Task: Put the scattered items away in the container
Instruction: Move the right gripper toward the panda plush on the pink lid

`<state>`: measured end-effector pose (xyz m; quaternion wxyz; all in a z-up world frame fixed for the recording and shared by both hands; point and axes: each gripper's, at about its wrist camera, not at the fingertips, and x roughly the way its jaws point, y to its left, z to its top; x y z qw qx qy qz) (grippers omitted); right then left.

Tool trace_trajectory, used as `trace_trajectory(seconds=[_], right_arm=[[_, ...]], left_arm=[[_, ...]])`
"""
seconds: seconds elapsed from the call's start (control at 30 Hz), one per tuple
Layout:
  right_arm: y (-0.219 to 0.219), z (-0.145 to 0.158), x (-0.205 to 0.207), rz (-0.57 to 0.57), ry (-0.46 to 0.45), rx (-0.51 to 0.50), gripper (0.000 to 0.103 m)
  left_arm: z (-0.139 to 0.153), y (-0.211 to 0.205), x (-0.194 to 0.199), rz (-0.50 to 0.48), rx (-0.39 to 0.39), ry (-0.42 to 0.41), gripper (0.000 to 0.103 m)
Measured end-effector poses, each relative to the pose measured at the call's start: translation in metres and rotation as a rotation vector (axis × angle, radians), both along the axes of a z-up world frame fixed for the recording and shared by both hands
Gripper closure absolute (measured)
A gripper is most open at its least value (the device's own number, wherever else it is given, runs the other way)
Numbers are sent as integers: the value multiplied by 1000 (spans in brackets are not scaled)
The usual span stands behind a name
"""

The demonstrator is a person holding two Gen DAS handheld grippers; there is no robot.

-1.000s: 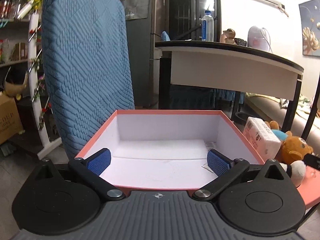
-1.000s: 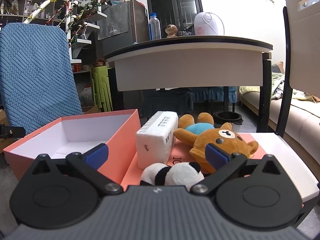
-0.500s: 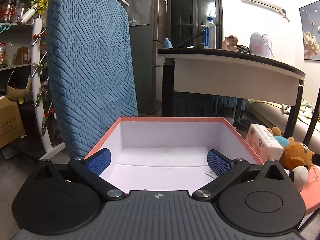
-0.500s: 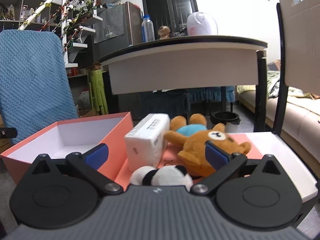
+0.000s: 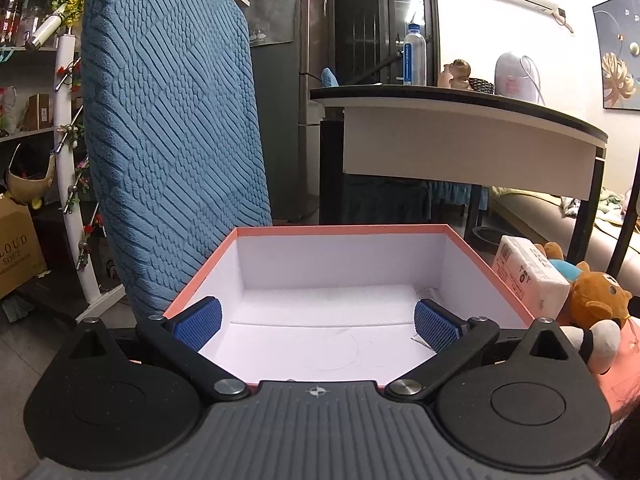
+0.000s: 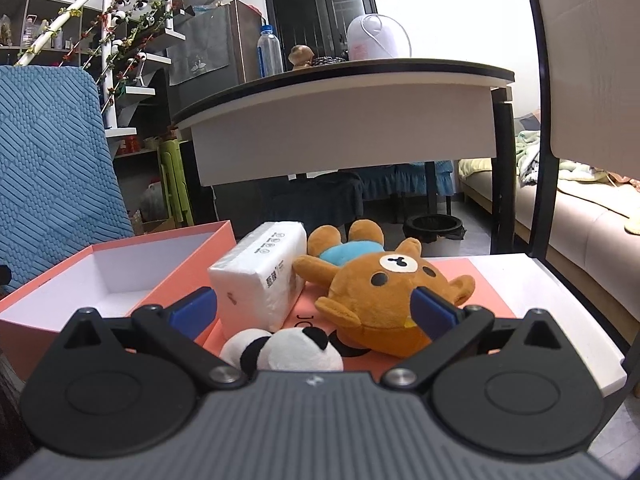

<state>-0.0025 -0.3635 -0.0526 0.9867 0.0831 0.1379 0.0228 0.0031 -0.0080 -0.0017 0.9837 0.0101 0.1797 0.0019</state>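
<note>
The left claw hangs over the near side of the open pink box, its blue pads spread wide apart and holding nothing; both pads sit just inside the box's side walls, above the bare white floor. A small paper slip lies in the box's far right corner.

The right claw is likewise wide apart and empty, poised low over the toys. Directly under it, at its near edge, lies the panda plush. The white tissue pack stands just beyond the left pad, touching or almost touching the box's right wall. The brown bear plush lies face up beside the pack, its head toward the claw and partly behind the right pad. All three rest on a flat pink lid that lies on the white counter, to the right of the box. A blue chair back rises behind the box's left side.
</note>
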Motion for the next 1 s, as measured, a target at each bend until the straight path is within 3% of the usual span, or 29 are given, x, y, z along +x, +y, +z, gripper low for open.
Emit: trace_trajectory(seconds=[0.67, 1.0], right_arm=[[6, 0, -3, 3, -1, -8, 0], [-1, -3, 6, 2, 34, 42, 0]], left_arm=[[-1, -3, 0, 5, 32, 10, 0], [-1, -5, 3, -11, 16, 26, 0]])
